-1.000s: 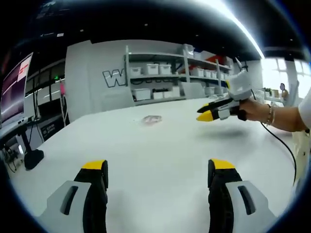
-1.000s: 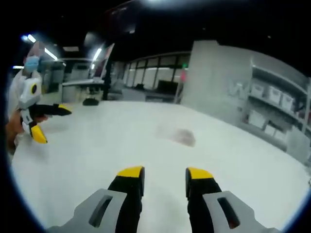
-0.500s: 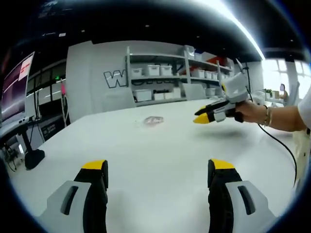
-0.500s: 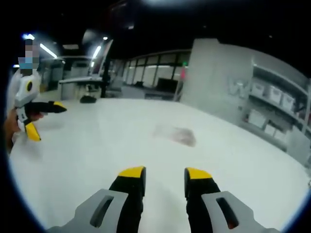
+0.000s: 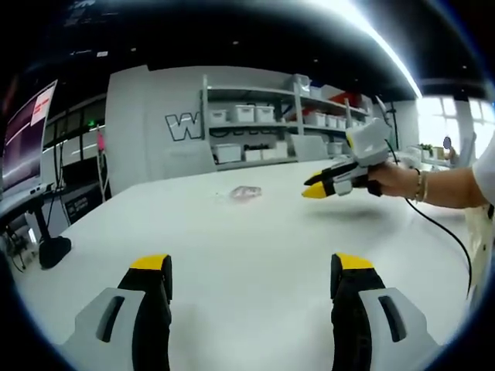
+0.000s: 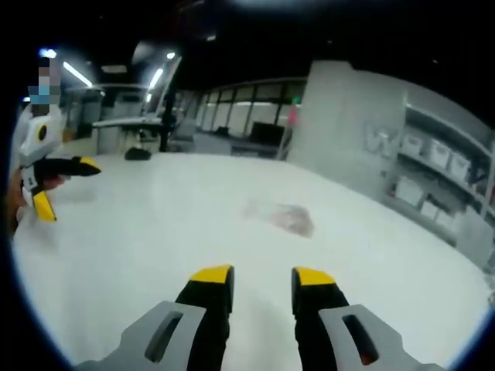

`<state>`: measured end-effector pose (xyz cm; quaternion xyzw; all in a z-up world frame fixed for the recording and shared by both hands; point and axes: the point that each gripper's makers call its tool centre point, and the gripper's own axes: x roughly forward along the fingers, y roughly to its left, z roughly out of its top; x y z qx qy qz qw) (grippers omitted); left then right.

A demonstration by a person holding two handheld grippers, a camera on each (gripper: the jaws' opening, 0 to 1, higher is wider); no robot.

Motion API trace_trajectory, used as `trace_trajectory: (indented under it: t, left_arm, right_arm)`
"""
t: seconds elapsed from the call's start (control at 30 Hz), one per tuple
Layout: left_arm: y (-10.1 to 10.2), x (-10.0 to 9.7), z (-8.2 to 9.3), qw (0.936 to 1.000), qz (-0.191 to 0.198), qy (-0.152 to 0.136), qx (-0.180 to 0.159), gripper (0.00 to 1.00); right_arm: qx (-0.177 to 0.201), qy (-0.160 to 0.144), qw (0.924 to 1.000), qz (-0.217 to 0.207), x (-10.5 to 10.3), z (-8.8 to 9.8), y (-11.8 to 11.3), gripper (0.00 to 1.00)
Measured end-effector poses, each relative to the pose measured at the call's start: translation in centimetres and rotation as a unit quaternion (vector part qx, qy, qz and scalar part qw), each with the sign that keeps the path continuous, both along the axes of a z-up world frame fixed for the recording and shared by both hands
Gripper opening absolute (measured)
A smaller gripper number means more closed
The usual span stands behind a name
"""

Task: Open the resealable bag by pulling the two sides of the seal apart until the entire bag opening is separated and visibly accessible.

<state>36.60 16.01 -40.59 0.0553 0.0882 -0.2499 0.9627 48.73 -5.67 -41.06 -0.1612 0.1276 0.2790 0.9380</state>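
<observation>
1. White table (image 5: 247, 232) carried the clear resealable bag (image 5: 244, 192) flat at its far middle, untouched.
2. We saw the left hand-held gripper (image 5: 251, 267) with jaws wide apart.
3. We saw the right hand-held gripper (image 6: 261, 274) with jaws narrowly apart, holding nothing.

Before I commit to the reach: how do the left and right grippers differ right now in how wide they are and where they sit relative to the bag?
The left gripper has its jaws spread wide; the right gripper has only a narrow gap between its jaws. In the left gripper view the bag lies far up the table; in the right gripper view it sits nearer, slightly right of the jaws. Both hang above the table, holding nothing, clear of the bag.
</observation>
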Motion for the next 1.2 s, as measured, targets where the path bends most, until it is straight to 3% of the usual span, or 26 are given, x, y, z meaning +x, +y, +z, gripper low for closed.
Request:
trace_trajectory:
  t: [1.2]
  left_arm:
    - [0.1,0.1,0.4,1.0000,0.000,-0.002,-0.002,0.83]
  right_arm:
    - [-0.059,-0.015,0.9979,0.021,2.3,-0.2,2.2,0.25]
